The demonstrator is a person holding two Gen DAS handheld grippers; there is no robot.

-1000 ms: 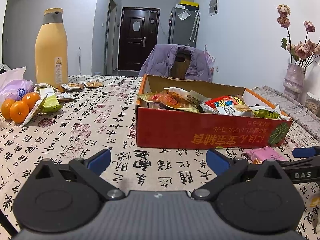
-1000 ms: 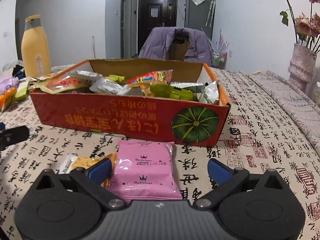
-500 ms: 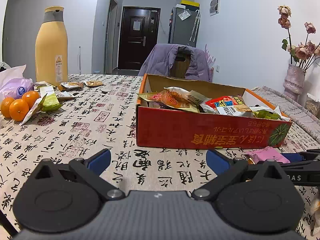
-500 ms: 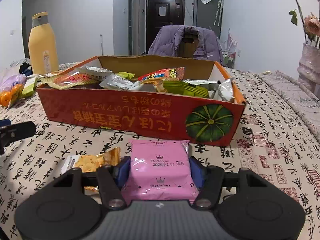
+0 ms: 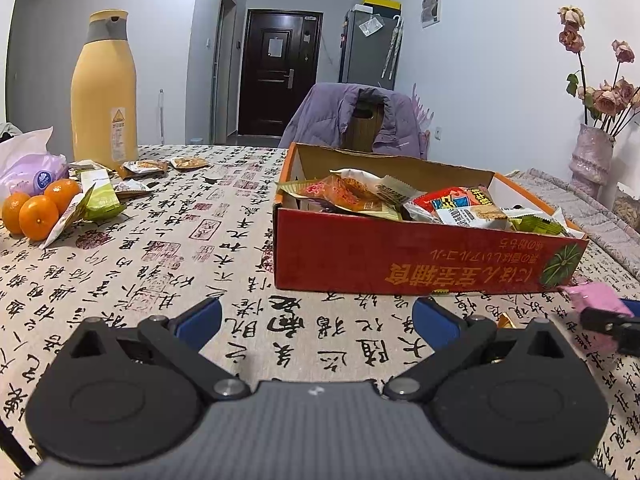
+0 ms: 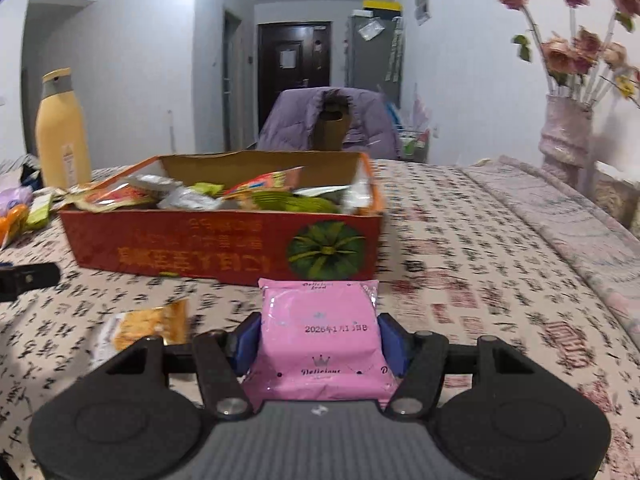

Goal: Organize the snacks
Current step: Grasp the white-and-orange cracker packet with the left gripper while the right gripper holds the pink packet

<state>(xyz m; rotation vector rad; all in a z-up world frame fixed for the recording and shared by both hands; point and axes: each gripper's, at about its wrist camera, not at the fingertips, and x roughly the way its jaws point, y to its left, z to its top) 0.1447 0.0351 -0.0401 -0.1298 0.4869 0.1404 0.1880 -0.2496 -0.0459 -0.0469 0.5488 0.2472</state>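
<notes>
My right gripper (image 6: 319, 338) is shut on a pink snack packet (image 6: 318, 320), its blue pads pressing both sides, just above the tablecloth in front of the red cardboard box (image 6: 224, 246). The box holds several wrapped snacks (image 6: 240, 196). An orange cracker packet (image 6: 150, 326) lies on the cloth to the left of the pink one. In the left wrist view my left gripper (image 5: 316, 320) is open with nothing between its fingers, near the box's (image 5: 424, 258) front left corner. The pink packet (image 5: 594, 300) and a right gripper finger show at the right edge.
A tall yellow bottle (image 5: 104, 92), three oranges (image 5: 38, 208), a purple tissue pack (image 5: 32, 172) and several loose snack packets (image 5: 144, 168) sit at the far left. A vase of dried flowers (image 6: 566, 132) stands at the right. A chair with a purple jacket (image 5: 356, 120) stands behind the table.
My right gripper closed on the pink packet and has lifted and carried it to the right, away from the cracker packet. The left gripper has stayed still and open.
</notes>
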